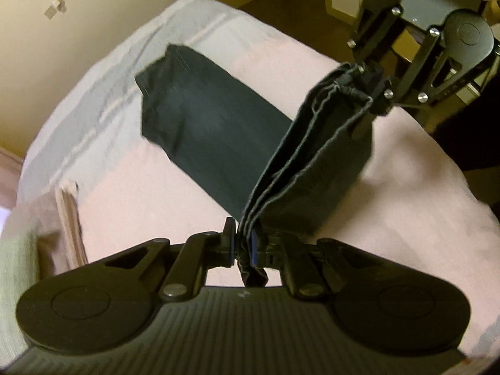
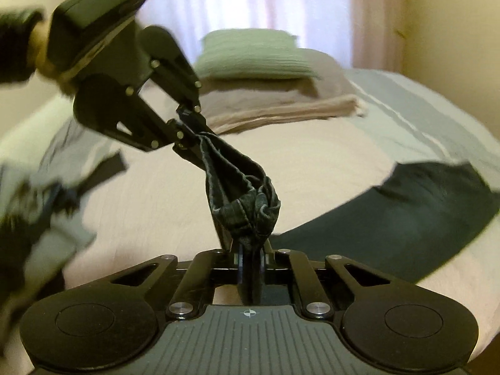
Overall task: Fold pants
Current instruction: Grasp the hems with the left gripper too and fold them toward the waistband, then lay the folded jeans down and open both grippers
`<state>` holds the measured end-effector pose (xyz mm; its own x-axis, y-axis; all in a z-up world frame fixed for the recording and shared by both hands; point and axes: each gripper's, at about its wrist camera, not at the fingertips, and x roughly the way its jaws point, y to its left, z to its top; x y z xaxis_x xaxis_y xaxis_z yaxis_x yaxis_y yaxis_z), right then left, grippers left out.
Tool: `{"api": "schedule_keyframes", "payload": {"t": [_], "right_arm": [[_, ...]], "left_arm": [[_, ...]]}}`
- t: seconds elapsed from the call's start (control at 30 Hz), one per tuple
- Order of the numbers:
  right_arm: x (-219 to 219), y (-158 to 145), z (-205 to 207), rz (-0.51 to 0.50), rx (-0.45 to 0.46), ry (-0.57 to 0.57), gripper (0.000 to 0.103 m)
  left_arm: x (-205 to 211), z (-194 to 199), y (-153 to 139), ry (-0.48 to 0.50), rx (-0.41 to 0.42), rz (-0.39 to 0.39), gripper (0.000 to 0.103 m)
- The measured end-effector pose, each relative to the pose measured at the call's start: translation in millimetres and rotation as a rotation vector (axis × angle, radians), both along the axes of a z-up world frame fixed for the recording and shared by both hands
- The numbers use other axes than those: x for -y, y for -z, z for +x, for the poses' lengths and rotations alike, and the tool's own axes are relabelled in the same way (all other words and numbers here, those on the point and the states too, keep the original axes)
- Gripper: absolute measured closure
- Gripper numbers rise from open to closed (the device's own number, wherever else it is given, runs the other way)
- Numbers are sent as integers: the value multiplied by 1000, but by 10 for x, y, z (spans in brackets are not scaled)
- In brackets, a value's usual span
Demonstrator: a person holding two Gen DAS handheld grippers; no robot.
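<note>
Both views are motion-blurred; we cannot make out seams, pockets or a waistband on the pants, and the fisheye bends the bed so its far edges are hard to place. In the right wrist view a blurred grey-and-black mass at the left edge stays unidentified. The hand holding the left gripper is cut off at that view's upper left; only a dark sleeve and a pale strip show.

The pants are dark, near black with a blue-green cast, folded lengthwise into a long narrow band. One end lies flat on the pinkish bed cover, reaching toward the striped grey blanket along the bed's far side. The other end is lifted clear of the cover and stretched taut between the two grippers, its stacked hemmed edges showing as pale lines.

Left gripper: jaws clamped on the bunched layers. Right gripper: jaws likewise pinched tight on the same raised edge, cloth gathered between them.

A green pillow sits on folded beige linens at the bed's head.
</note>
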<state>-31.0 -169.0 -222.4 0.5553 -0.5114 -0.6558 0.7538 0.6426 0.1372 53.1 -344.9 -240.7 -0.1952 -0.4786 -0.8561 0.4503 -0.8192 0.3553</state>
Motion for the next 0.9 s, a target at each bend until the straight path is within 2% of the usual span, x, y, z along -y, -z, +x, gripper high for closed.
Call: {"api": "schedule_keyframes", "payload": {"t": [0.17, 0.27, 0.37, 0.5, 0.63, 0.73, 0.77, 0.8, 0.9], "right_arm": [[855, -82, -658, 101, 113, 98, 98], [1478, 24, -1126, 170, 178, 151, 98], [2107, 265, -1618, 260, 238, 204, 98], [2818, 748, -2172, 398, 315, 303, 98], [3221, 1260, -2505, 524, 341, 370, 98], [3368, 1524, -2651, 572, 334, 417, 97], [3381, 1574, -2694, 580, 329, 440, 93], [3387, 1612, -2740, 581, 317, 471, 88], [3345, 1599, -2825, 571, 283, 515, 81]], "left_arm": [[1008, -452, 22, 21, -4, 25, 96], [1777, -738, 196, 18, -3, 65, 96], [2442, -971, 471, 32, 10, 124, 96], [3285, -1256, 931, 13, 8, 230, 96], [3735, -1428, 1418, 5, 24, 313, 94], [3947, -1417, 1648, -69, 7, 325, 78], [3994, -1380, 1668, -109, 0, 308, 69], [4032, -1327, 1672, -161, -7, 286, 73], [4025, -1035, 1565, -283, -39, 248, 75]]}}
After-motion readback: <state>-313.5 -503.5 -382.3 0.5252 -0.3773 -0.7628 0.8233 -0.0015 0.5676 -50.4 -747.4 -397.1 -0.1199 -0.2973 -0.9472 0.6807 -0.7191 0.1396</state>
